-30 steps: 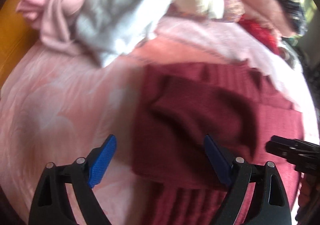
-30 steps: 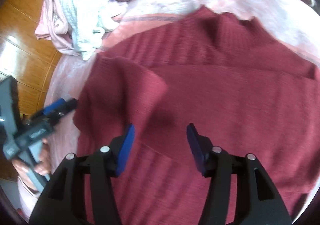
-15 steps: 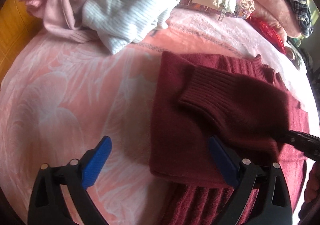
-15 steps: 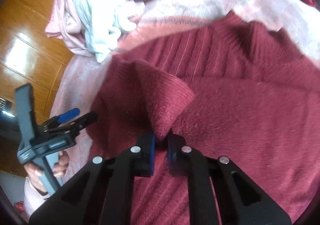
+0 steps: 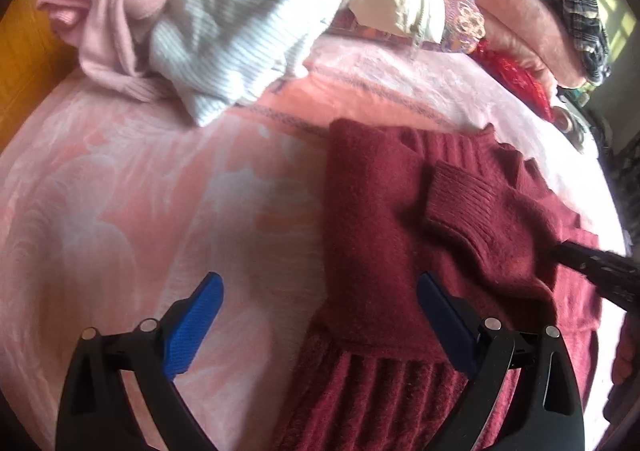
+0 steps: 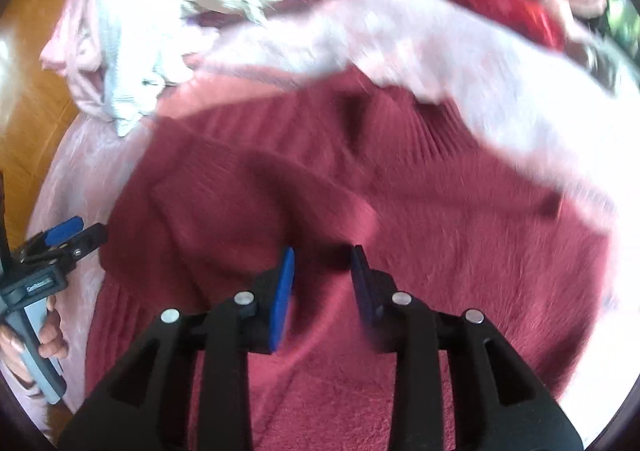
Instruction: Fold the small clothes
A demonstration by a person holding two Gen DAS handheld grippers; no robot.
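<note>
Bed: pink patterned blanket, my working surface. I use the bare middle of it because the far edge is taken up by a heap of unfolded clothes (pale blue ribbed knit, pink piece, cream piece), which I judge to be the queue.

Maroon sweater: lies flat on the blanket in front of me, ribbed hem toward me, collar away. It is spread out so the sides can be turned inward. Its left side is already folded over the body, giving a straight edge on the blanket side.

Sleeve: lies diagonally across the folded panel, ribbed cuff toward the collar. It looks humped rather than flat; I judge it wants smoothing before the next fold.

Right tongs: low over the sweater at the near end of the sleeve, jaws parting, nothing pinched between them; cloth lies beneath only. View is motion-blurred. I read this as letting the sleeve go where it should rest.

Left tongs: spread wide, holding nothing, hovering above the sweater's folded left edge, one finger over blanket, the other over knit. Kept clear so the fold is not disturbed, and ready for the hem.
</note>
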